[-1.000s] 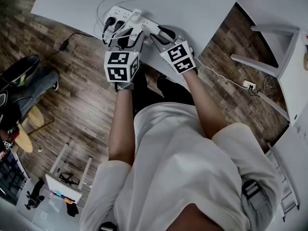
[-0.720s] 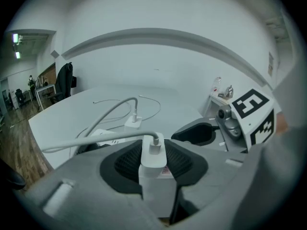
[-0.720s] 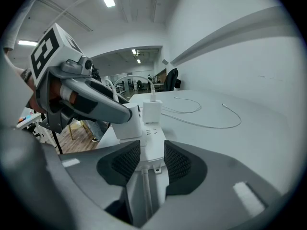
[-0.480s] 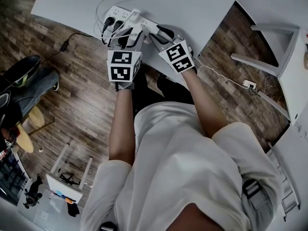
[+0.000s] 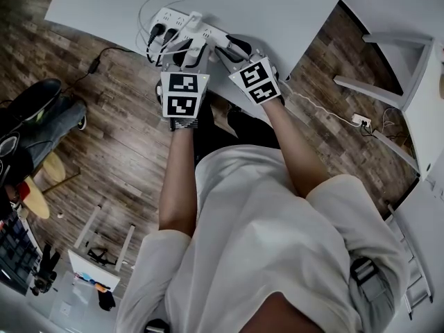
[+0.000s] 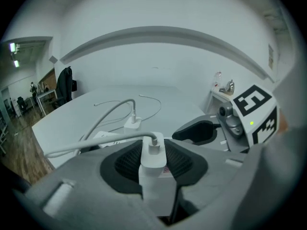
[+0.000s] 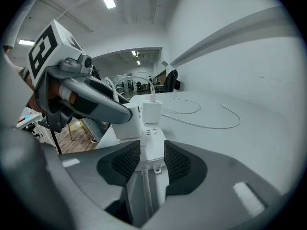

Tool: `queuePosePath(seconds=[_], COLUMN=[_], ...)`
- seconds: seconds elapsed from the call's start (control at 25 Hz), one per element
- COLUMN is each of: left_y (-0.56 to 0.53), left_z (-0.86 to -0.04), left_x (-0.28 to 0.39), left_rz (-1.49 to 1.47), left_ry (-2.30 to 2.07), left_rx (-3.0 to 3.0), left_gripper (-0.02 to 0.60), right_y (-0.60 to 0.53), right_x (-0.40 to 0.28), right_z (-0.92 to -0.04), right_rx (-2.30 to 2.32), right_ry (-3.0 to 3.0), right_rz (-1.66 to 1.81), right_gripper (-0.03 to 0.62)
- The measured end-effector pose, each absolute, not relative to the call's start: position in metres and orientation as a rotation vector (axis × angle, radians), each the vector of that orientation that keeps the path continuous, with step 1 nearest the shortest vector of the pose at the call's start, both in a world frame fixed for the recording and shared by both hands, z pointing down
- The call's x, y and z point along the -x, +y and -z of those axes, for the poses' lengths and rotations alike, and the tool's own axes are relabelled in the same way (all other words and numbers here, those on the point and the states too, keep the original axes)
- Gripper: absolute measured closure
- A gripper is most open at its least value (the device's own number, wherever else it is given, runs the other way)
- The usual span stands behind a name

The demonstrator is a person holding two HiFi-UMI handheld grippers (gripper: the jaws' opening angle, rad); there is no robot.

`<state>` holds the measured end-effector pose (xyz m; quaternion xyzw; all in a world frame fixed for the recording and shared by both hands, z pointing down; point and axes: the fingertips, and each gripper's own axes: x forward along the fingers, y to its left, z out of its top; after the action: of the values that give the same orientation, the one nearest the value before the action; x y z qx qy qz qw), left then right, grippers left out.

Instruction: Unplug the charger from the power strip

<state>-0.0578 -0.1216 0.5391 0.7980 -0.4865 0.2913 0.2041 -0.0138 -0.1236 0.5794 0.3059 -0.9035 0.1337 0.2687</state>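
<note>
Charger [image 6: 152, 163] is clamped between the pads of my left gripper [image 5: 184, 55] and appears still seated in the power strip [image 7: 152, 134]. My right gripper [image 7: 147, 161] pinches the strip's near end. The left gripper has rolled slightly, which I judge a loosening wiggle; the pull is pending.

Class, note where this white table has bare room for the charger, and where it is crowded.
Bare: the table right of the power strip to its edge, and left of the strip to the corner. Crowded: the near edge, where plugs, charger, left gripper and right gripper bunch.
</note>
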Motion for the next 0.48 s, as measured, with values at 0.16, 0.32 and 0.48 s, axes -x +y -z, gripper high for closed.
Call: queuePosePath(seconds=[0.16, 0.32, 0.48], left_y=[-0.122, -0.120, -0.119], left_z=[-0.539, -0.539, -0.538], left_x=[0.058, 0.065, 0.068], left_rz=[-0.813, -0.630, -0.565], left_ry=[-1.352, -1.323, -1.306], left_rx=[-2.227, -2.181, -2.182], left_gripper=[0.439, 0.436, 0.434], right_y=[-0.123, -0.124, -0.124], right_x=[0.014, 0.014, 0.014], right_z=[-0.579, -0.580, -0.580], right_rx=[-0.828, -0.827, -0.828], right_ry=[-2.436, -2.435, -2.435], right_rz=[-0.362, -0.362, -0.362], right_gripper=[0.436, 0.436, 0.436])
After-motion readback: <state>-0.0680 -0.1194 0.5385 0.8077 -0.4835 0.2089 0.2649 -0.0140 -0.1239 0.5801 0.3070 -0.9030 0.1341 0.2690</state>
